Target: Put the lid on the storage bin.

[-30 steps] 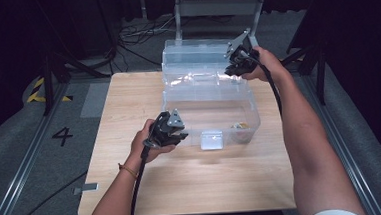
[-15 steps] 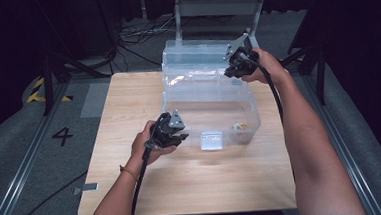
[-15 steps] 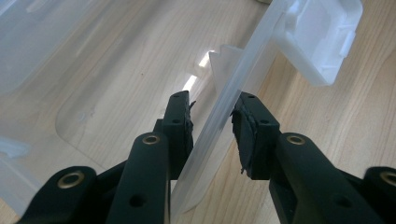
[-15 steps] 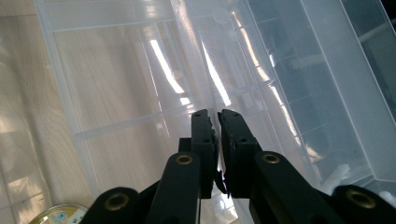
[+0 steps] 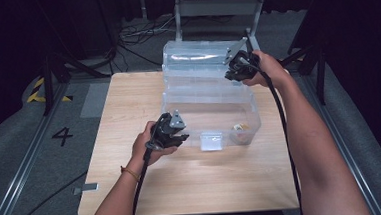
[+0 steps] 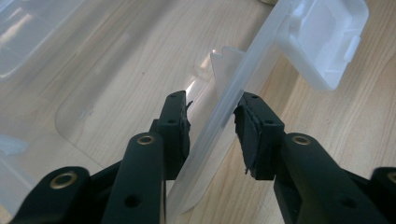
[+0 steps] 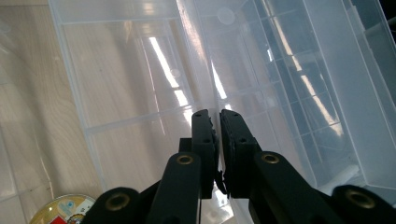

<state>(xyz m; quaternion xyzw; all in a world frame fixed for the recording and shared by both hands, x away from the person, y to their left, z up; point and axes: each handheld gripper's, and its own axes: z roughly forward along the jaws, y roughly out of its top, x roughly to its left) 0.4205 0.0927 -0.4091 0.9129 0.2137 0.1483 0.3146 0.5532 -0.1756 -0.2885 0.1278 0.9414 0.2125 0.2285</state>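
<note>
Grippers are working both ends of a clear plastic organiser box that is standing open on the wooden surface, its long axis running from near to far.

You are holding the left gripper at the box's near left corner, just beside the near wall. In the left gripper view its jaws are spread, straddling the thin near rim of the box: the rim is passing between the pads and rising to the far right, toward the white latch. The right pad appears to be touching the wall, while the left pad is standing slightly off it, so the grip is not yet closed.

You are keeping the right gripper at the far right, up on the raised lid. In the right gripper view the jaws are pressed nearly together, pinching the thin clear edge where the lid and the tray meet.

A small round object is lying inside the tray at its near right corner, and it is showing at the lower left of the right gripper view.

The coming move is likely turning on that near rim: it lies straight ahead of the left gripper, edge-on between the jaws, and the left hand is clearly the nearer one to it.
</note>
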